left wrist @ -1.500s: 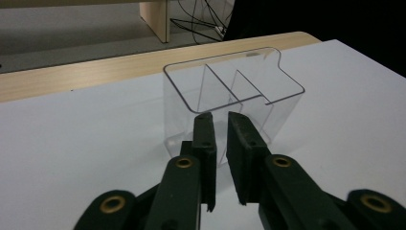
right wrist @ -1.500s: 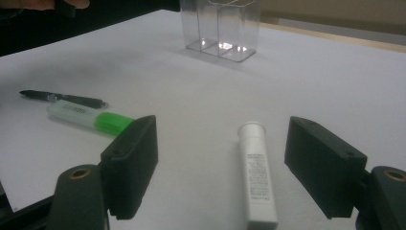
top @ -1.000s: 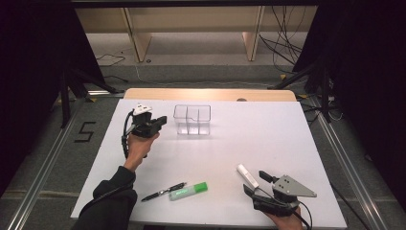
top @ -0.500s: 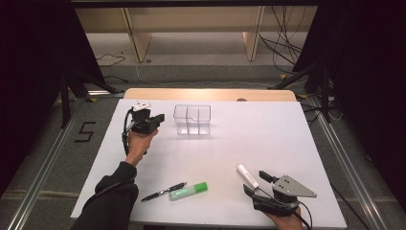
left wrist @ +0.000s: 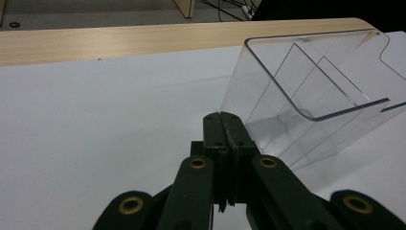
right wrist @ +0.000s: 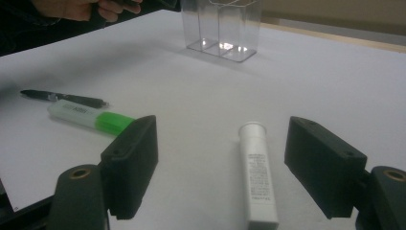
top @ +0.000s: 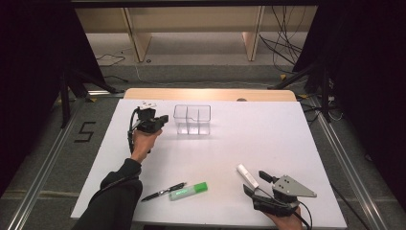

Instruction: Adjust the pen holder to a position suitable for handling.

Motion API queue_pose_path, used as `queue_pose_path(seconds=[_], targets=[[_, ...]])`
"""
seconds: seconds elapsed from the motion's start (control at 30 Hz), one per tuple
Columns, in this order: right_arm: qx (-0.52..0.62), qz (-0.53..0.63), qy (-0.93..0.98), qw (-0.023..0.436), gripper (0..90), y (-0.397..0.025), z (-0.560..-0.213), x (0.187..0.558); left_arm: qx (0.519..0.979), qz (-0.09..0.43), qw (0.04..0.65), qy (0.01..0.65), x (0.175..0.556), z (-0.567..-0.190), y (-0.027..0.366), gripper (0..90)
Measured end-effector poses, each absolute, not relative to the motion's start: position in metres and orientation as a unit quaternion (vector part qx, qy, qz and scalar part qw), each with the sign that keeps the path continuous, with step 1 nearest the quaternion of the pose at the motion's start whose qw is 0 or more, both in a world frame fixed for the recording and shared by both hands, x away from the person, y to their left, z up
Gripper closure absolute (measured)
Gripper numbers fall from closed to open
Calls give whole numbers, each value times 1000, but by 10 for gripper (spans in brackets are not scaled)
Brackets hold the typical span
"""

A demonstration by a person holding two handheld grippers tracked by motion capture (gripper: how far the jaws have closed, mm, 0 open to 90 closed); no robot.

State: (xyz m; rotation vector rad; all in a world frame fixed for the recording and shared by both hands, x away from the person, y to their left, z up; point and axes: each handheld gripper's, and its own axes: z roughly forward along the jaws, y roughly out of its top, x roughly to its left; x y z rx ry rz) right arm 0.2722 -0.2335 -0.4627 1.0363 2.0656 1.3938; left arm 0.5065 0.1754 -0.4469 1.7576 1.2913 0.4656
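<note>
My left gripper (top: pixel 162 120) sits at the far left of the white table (top: pixel 268 143), its jaws pressed together with nothing between them; in the left gripper view the tips (left wrist: pixel 223 125) meet just beside the near wall of the clear plastic organizer (left wrist: pixel 306 91). Whether they touch that wall I cannot tell. The organizer (top: pixel 192 119) stands upright, split by clear dividers into compartments, and every compartment I can see into holds nothing. Its right side is cut off at the edge of the left gripper view.

My right gripper (top: pixel 252 184) rests at the near right corner, jaws spread wide. In the right gripper view the white tube (right wrist: pixel 257 173) lies flat on the table in the gap between them, touching neither. It carries a block of small grey print, too blurred to read.

Further left on the near edge lie a green highlighter (top: pixel 188 191), with a pale label whose writing I cannot make out, and just beside it a black pen (top: pixel 164 191). Both are well apart from the organizer.
</note>
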Motion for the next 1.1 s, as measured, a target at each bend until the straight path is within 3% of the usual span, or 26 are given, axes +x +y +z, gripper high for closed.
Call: queue_pose_path(seconds=[1.1], targets=[[374,506,746,220,280,-234,-462,272,719,185,428,515,519,-454,155,892]])
